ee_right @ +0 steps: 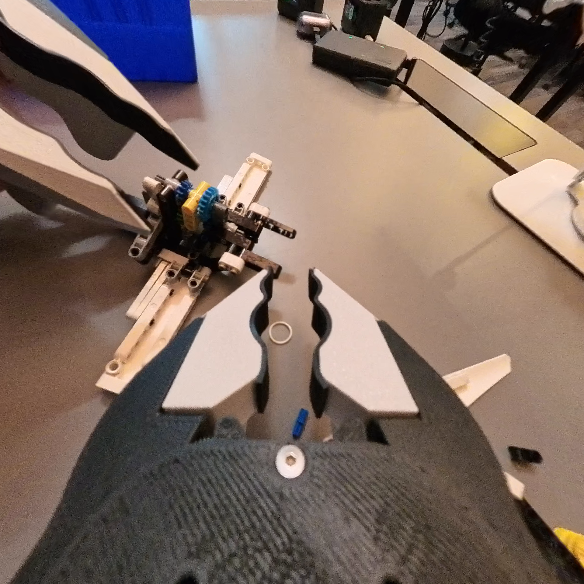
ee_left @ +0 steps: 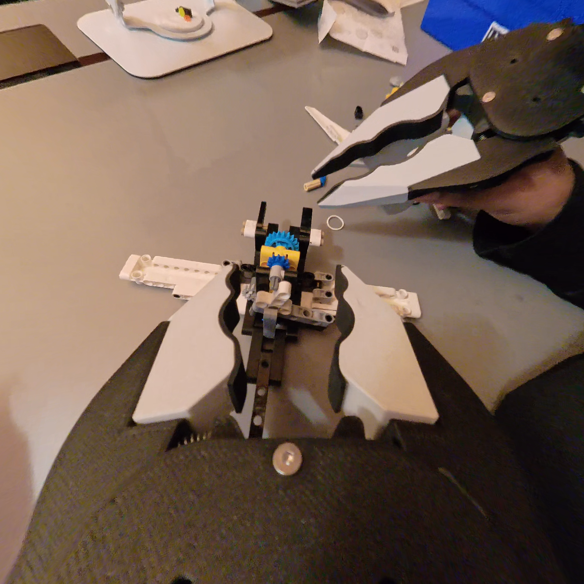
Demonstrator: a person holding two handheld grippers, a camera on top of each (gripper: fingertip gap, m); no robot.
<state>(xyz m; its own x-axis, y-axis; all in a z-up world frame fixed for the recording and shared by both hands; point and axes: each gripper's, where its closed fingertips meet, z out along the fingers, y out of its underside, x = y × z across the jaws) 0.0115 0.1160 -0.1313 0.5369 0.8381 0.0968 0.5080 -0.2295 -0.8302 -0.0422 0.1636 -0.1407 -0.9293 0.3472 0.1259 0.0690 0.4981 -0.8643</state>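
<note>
Toy-brick model [ee_left: 278, 278], beams pointing away

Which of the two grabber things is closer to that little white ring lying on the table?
Right. The right gripper hangs over the white ring, which shows between its open fingers. The left gripper straddles the brick model, off to the ring's side.

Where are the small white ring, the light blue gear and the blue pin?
small white ring [ee_right: 280, 331]: right wrist view, on its band's left edge.
light blue gear [ee_left: 278, 239]: left wrist view, on its toothed face.
blue pin [ee_right: 299, 422]: right wrist view, on its shaft.
</note>
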